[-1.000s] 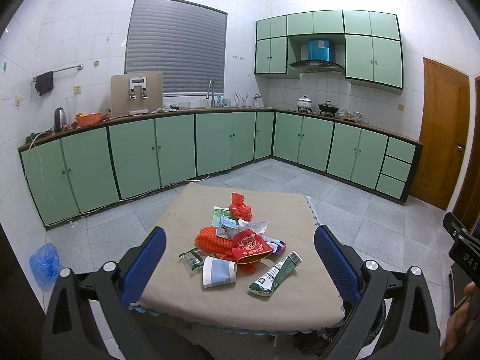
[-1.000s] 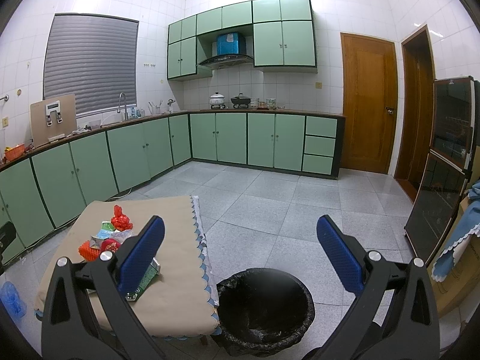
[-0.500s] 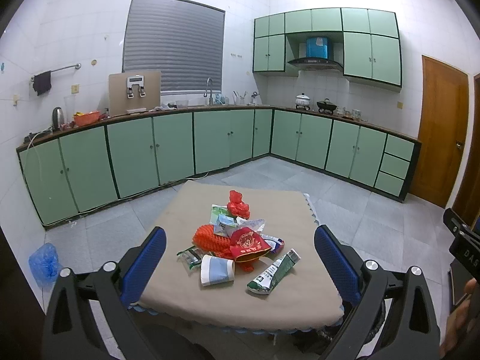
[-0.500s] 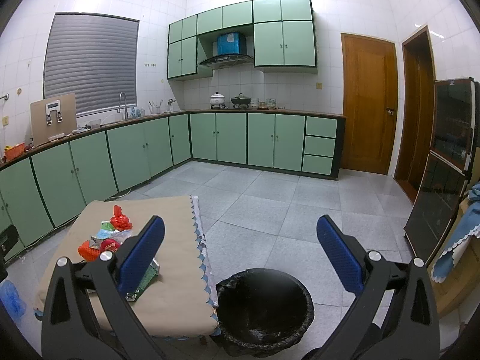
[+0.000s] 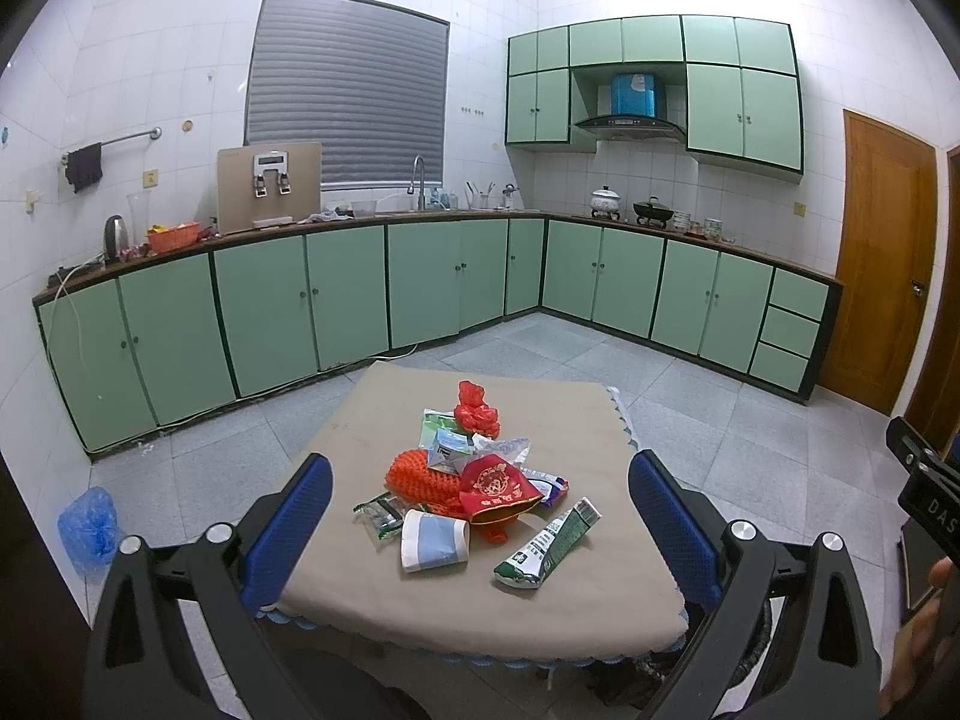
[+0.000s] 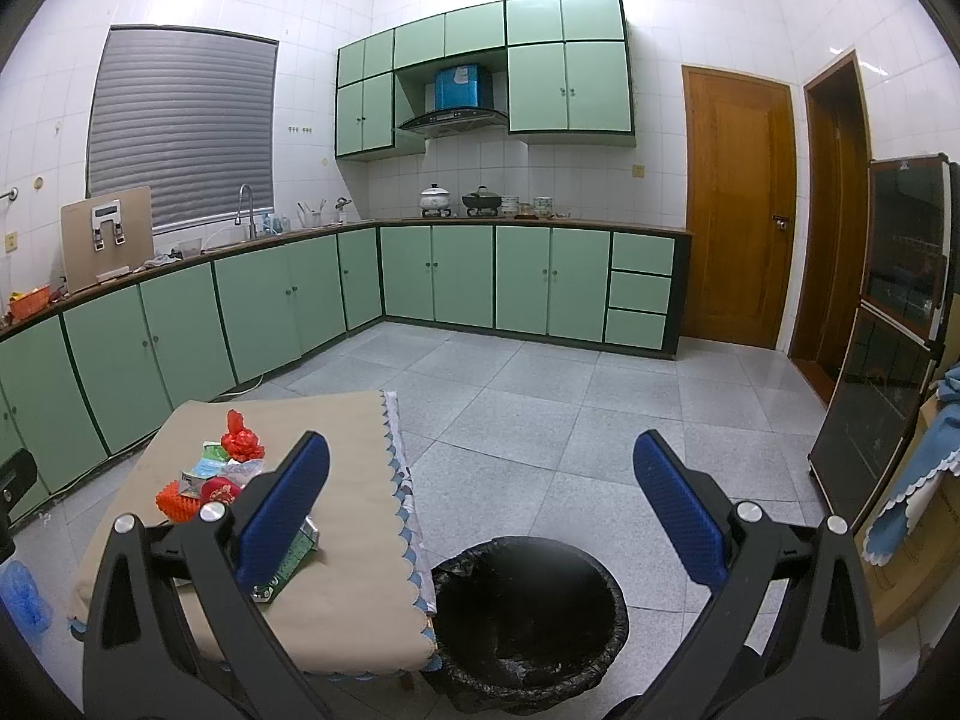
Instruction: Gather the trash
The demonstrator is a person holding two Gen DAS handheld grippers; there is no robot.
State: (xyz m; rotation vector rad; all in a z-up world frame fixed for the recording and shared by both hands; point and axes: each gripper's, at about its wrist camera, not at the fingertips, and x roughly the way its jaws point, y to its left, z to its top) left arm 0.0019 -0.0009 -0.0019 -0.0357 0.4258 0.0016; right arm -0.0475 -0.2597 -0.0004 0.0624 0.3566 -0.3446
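A heap of trash lies on a low table with a beige cloth (image 5: 540,606): a paper cup (image 5: 433,547) on its side, a green tube (image 5: 547,545), a red pouch (image 5: 498,487), an orange foam net (image 5: 415,475), a red plastic bag (image 5: 476,411) and several wrappers. My left gripper (image 5: 480,531) is open and empty, held in front of the heap. My right gripper (image 6: 480,507) is open and empty above a bin with a black liner (image 6: 528,618) standing at the table's right side. The heap also shows in the right wrist view (image 6: 210,480).
Green kitchen cabinets (image 5: 348,294) run along the far walls, with a wooden door (image 6: 735,204) at the right. A dark glass cabinet (image 6: 888,324) stands at the right edge. A blue plastic bag (image 5: 87,525) lies on the tiled floor left of the table.
The left wrist view has shifted slightly, with the table and heap a touch closer. The right gripper has barely moved. Both grippers stay open.
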